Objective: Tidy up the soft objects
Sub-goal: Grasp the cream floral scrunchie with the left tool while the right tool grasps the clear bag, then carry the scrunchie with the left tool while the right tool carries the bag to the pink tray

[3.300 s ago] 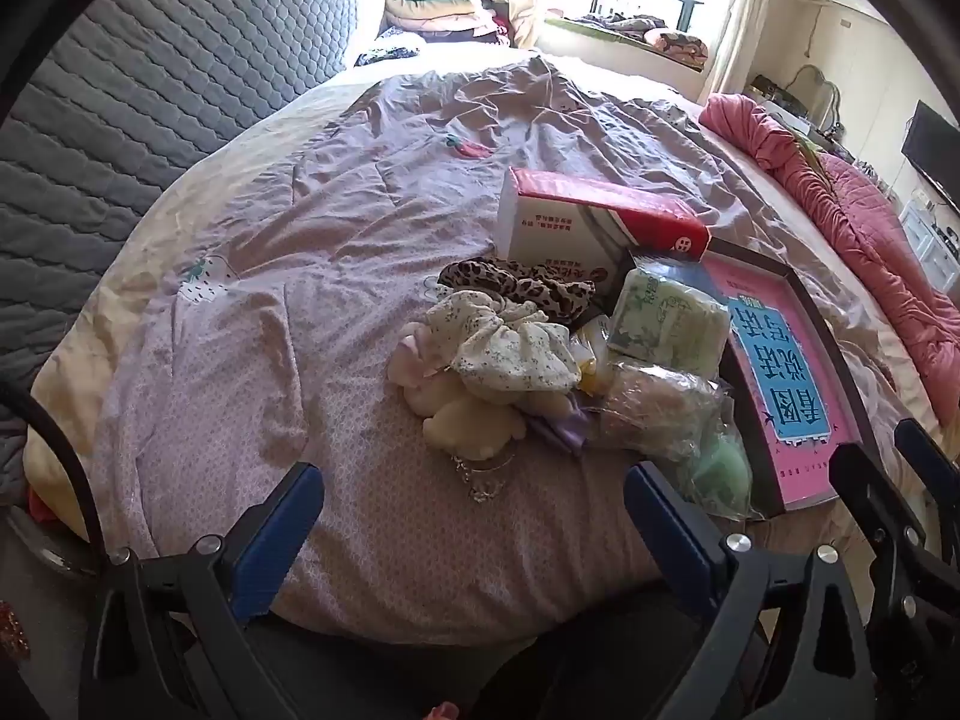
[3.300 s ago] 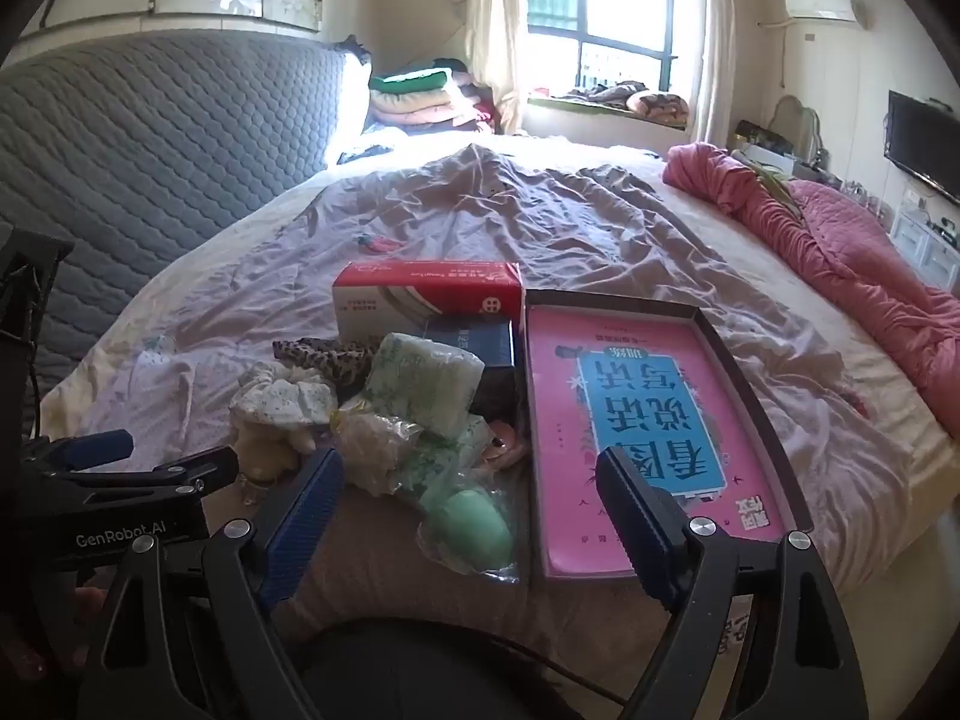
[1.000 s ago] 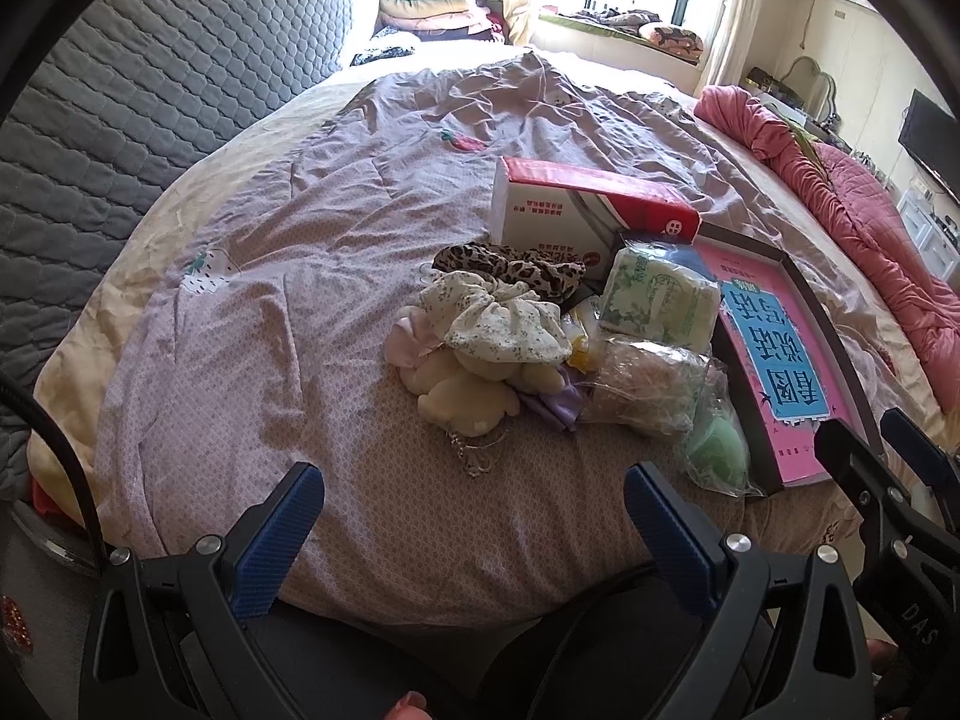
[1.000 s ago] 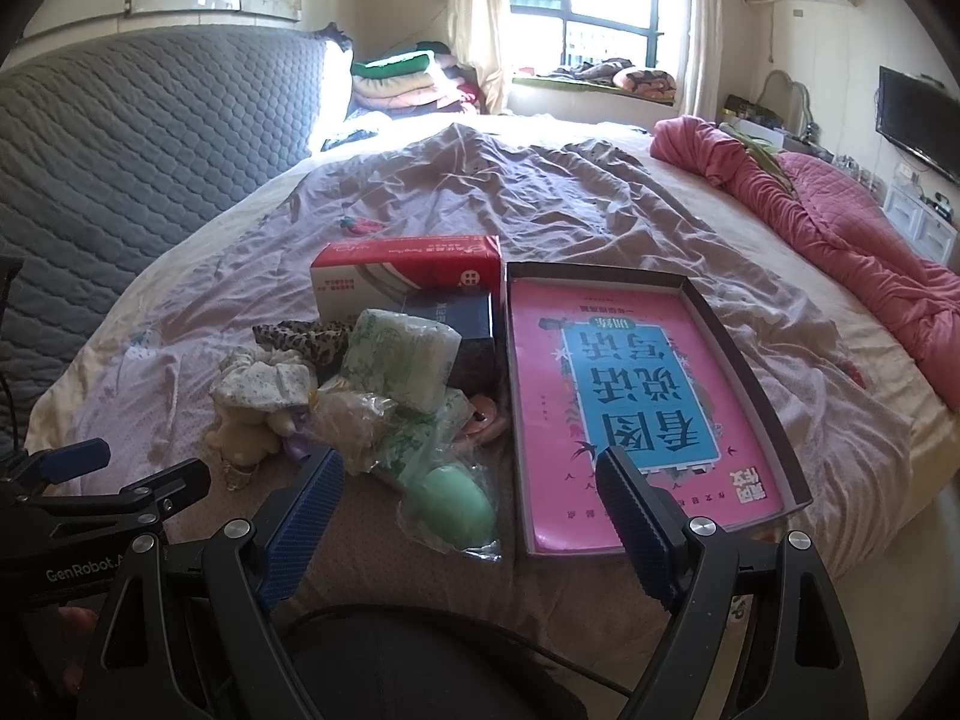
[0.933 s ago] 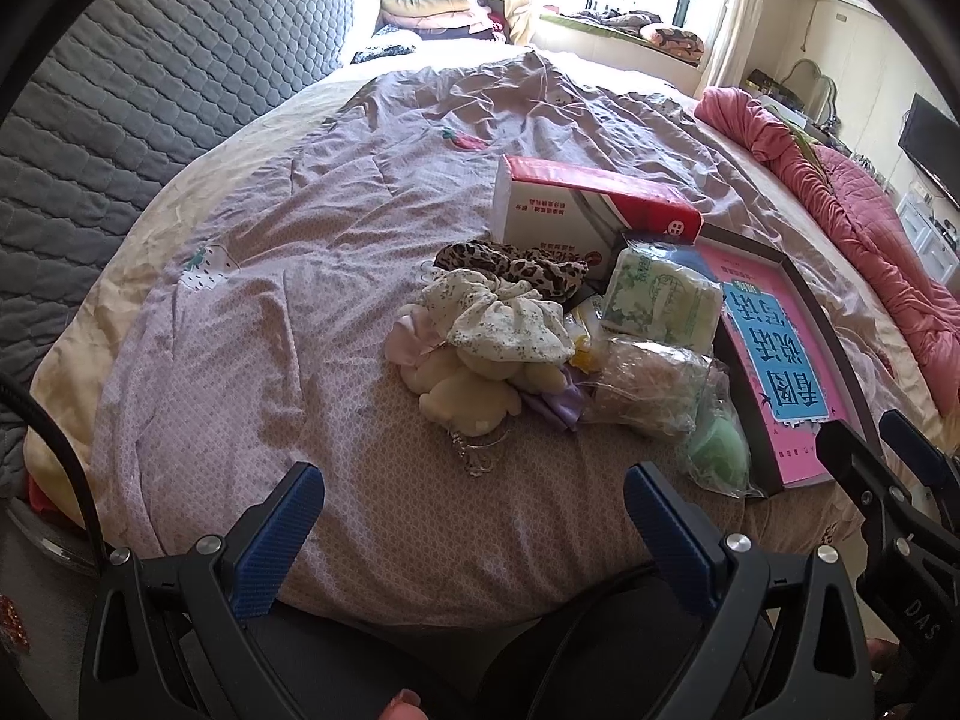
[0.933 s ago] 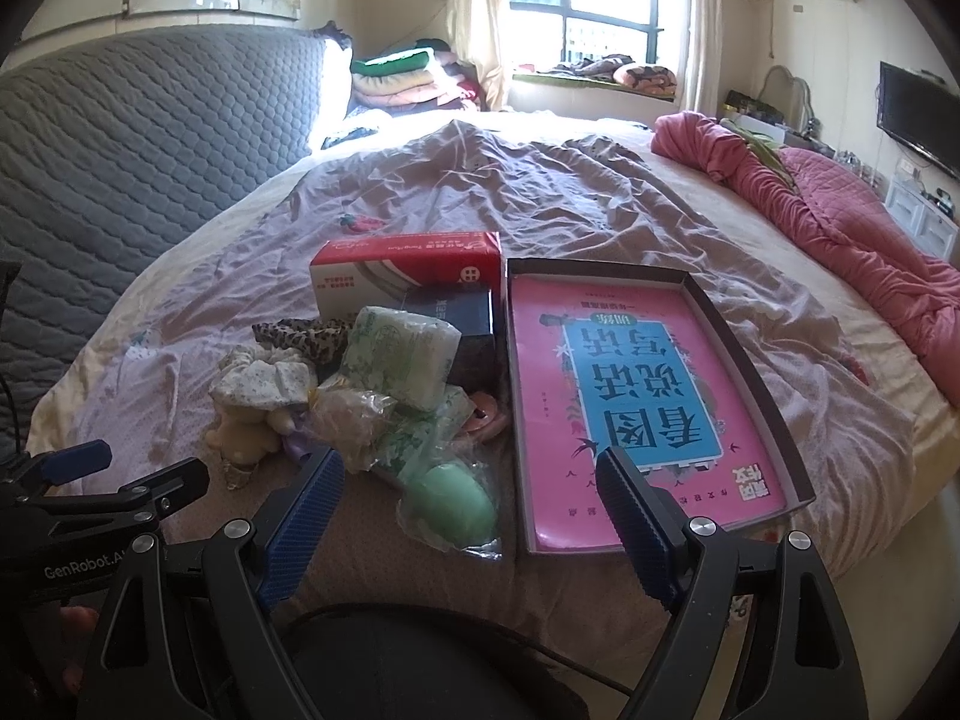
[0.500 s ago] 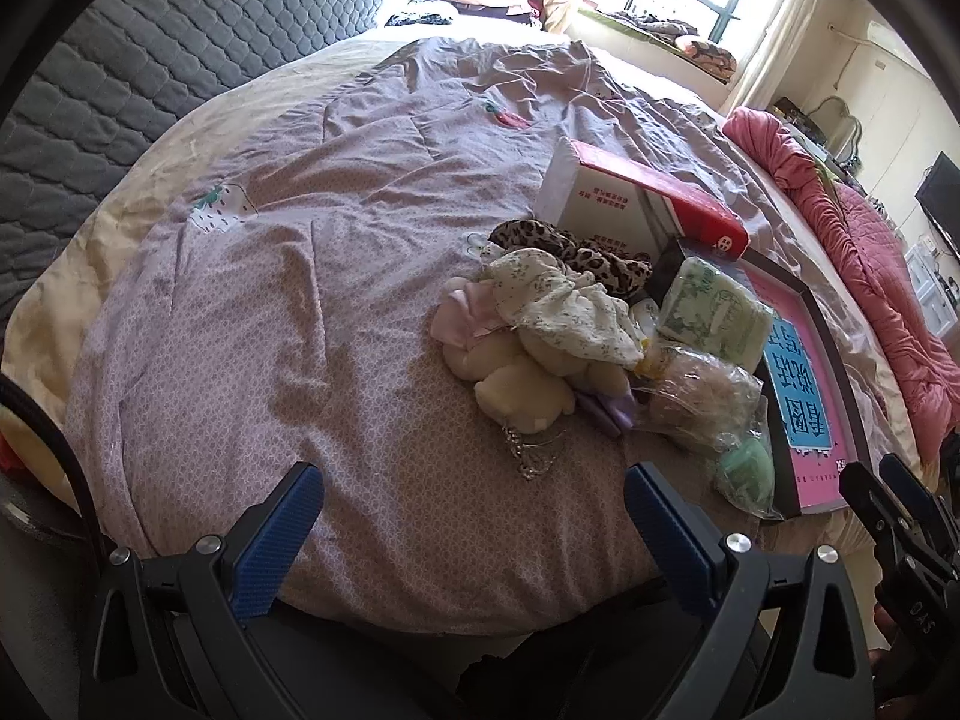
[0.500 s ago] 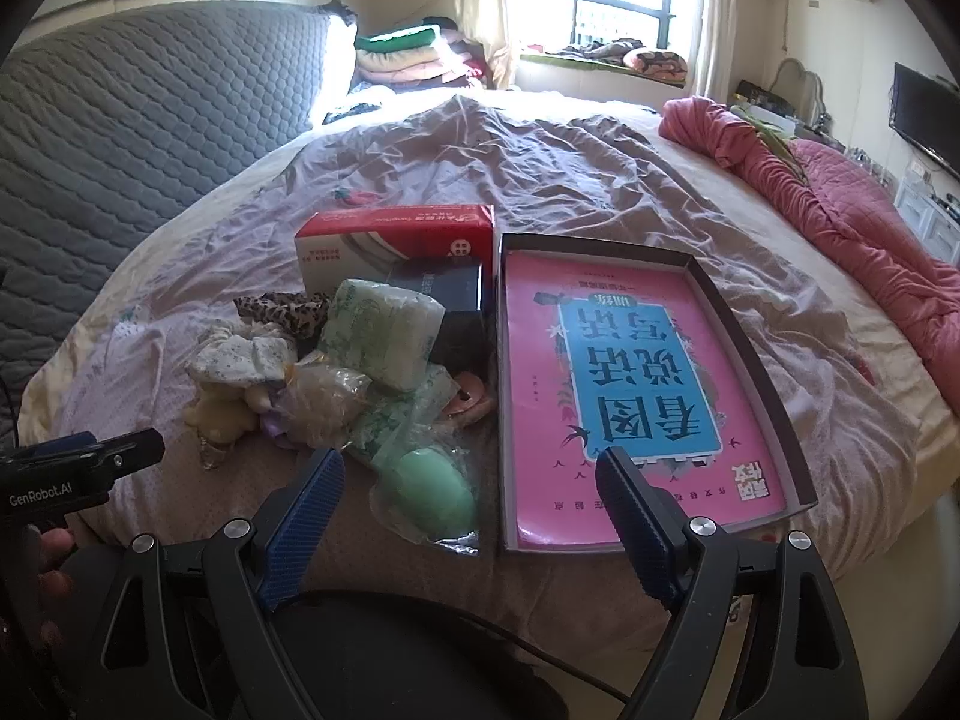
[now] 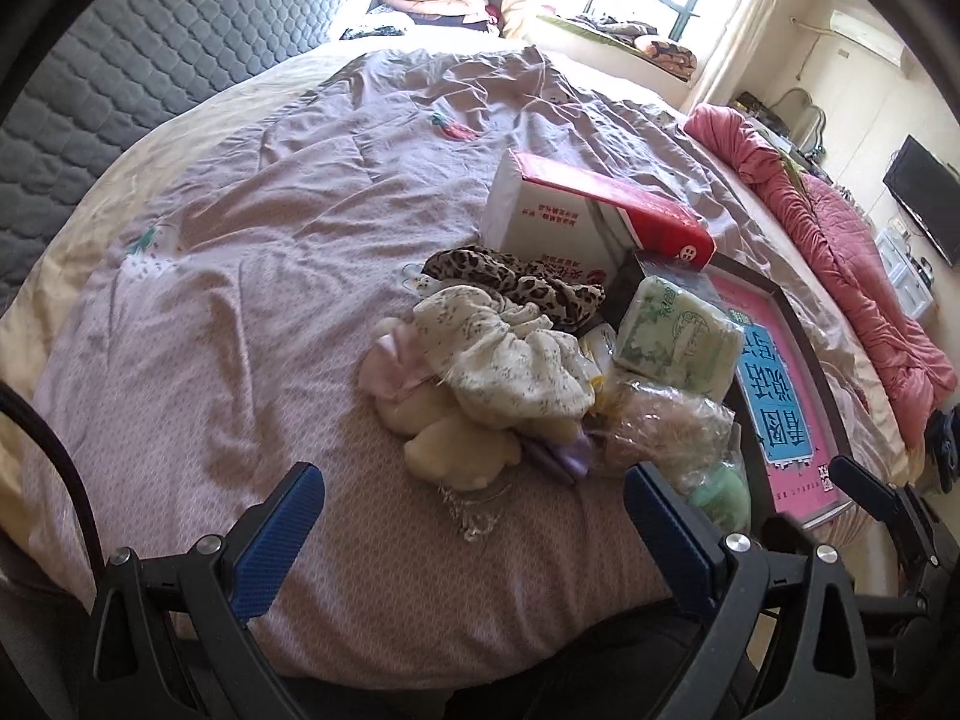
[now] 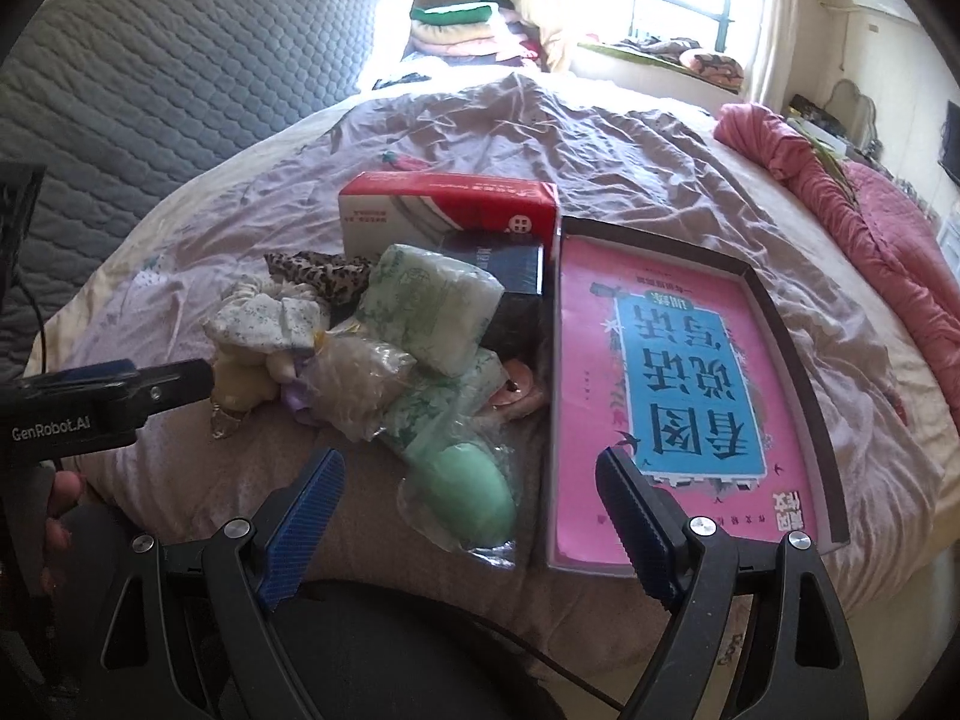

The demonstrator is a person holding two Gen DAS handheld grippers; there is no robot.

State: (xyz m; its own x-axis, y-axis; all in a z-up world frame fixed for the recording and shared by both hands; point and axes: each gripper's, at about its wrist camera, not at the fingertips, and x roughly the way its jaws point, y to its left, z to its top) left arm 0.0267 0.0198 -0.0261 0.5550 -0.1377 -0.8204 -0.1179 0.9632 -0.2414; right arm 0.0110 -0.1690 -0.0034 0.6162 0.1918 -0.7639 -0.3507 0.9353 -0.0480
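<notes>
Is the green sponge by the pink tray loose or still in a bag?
Bagged. The green sponge lies inside a crinkled clear plastic bag on the bedspread, beside the pink tray.

Both tools (image 9: pixel 474 513) (image 10: pixel 468 501) now closer to the pile (image 9: pixel 498 366).

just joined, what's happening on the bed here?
A person holds a gripper in each hand over a bed with a heap of soft things beside a pink-lined box. Both the left gripper and the right gripper are open and hold nothing. The left one faces the cream plush toy and floral scrunchie; the right one faces the bagged green sponge. The leopard scrunchie, tissue packs and red-and-white carton lie untouched. Nothing soft is in the box yet.
</notes>
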